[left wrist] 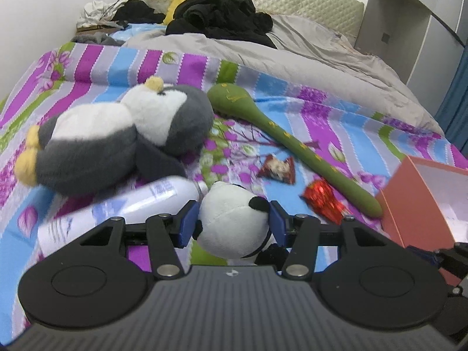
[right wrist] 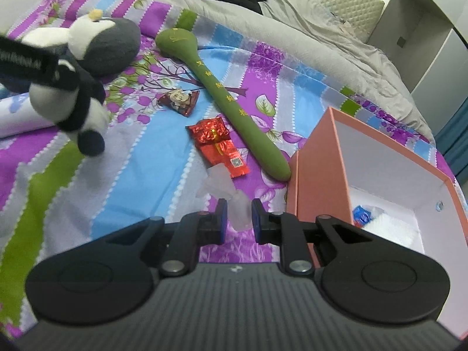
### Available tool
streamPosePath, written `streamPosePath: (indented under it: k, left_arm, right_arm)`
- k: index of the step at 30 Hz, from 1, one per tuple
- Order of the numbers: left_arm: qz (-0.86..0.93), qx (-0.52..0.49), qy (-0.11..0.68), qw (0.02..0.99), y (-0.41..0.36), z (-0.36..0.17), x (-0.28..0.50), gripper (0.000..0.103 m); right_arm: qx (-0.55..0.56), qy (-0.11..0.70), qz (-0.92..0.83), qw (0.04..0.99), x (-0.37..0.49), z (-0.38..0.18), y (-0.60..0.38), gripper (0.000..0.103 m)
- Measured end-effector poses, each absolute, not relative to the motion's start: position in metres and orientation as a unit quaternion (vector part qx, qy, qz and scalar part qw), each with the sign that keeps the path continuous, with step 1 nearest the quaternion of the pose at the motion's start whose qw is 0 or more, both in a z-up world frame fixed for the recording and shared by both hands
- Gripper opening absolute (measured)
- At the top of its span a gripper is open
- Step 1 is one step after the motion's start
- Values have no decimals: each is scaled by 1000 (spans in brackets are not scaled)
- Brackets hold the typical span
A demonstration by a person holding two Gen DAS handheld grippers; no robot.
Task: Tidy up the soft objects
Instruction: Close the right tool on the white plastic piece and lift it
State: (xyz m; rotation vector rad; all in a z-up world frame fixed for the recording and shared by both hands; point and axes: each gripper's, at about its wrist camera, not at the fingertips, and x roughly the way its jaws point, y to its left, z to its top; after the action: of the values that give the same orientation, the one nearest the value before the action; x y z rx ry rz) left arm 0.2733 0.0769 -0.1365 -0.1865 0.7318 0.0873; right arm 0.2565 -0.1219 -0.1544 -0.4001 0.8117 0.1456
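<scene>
Meanwhile, left gripper (left wrist: 232, 223) pinches a small black-and-white plush panda (left wrist: 234, 222); right gripper (right wrist: 237, 219) clamps a translucent frosted soft piece (right wrist: 238, 213) near the pink cardboard box (right wrist: 318, 175).

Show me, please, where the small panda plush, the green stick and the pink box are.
small panda plush (left wrist: 231, 219), left wrist view, white head.
green stick (right wrist: 225, 96), right wrist view, mid shaft.
pink box (right wrist: 318, 169), right wrist view, outer wall.

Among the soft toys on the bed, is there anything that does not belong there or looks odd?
Yes. A white spray bottle lies on its side beside the big penguin plush, and two snack wrappers lie loose on the bedcover. None of them are soft toys.
</scene>
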Motion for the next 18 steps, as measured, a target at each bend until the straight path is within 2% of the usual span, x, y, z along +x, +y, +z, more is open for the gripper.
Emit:
streamPosePath:
  k: [10, 18]
  left_arm:
    - [41, -122, 355, 926, 58, -142, 211, 58]
    - [24, -131, 386, 913, 47, -160, 176, 59]
  right_arm:
    - [-185, 390, 95, 897, 207, -143, -126, 21]
    - [-179, 422, 111, 882, 177, -159, -126, 22]
